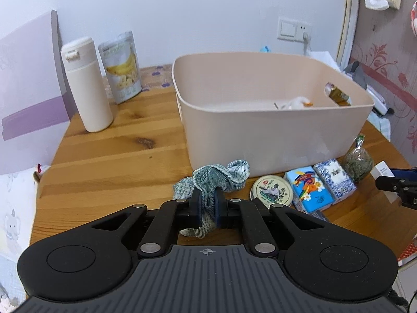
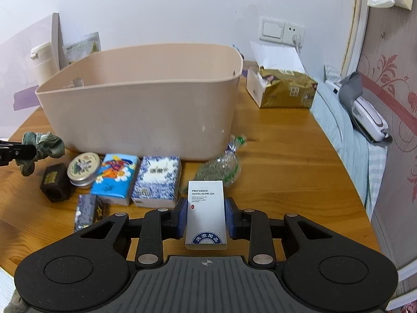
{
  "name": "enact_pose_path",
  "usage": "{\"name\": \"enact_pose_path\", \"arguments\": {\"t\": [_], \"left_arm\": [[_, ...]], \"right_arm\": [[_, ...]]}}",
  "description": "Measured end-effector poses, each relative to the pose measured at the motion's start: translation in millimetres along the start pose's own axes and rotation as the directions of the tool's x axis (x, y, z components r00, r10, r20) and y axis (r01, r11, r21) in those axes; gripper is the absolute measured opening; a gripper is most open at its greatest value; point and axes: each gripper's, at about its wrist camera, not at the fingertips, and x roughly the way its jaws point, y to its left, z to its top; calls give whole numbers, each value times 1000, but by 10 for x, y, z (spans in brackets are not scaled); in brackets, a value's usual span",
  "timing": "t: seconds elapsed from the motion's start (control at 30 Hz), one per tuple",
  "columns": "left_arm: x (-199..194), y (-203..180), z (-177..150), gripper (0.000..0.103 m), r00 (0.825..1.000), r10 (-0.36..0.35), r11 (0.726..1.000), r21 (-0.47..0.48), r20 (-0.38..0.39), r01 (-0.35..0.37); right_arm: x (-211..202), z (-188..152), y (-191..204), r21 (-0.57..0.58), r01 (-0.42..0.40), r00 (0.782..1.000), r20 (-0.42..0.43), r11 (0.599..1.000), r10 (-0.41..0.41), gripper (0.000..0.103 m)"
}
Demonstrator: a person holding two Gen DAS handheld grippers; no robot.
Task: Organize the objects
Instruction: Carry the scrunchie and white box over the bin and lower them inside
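Note:
My left gripper (image 1: 207, 203) is shut on a crumpled teal cloth (image 1: 216, 177), held just in front of the beige plastic bin (image 1: 273, 130). The cloth also shows at the left of the right wrist view (image 2: 43, 147). My right gripper (image 2: 206, 214) is shut on a white hotel supplies box (image 2: 206, 214), above the wooden table (image 2: 286, 169) and short of the bin (image 2: 146, 114). A small white item (image 1: 297, 103) lies inside the bin.
Before the bin lie a round tin (image 2: 83, 168), two tissue packs (image 2: 116, 180) (image 2: 157, 180), a bag of dried herbs (image 2: 221, 169), a dark block (image 2: 54, 182) and a dark packet (image 2: 87, 215). A white bottle (image 1: 87, 86) and banana snack bag (image 1: 122, 67) stand left. A gold tissue box (image 2: 284, 88) sits right.

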Motion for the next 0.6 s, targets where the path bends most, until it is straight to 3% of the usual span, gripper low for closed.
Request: {"name": "enact_pose_path", "arguments": {"t": [0.6], "left_arm": [[-727,-60,401,8,980,-27,999,31,197,21]], "right_arm": [[-354,369,64,-5,-33,991,126,999,33,28]]}}
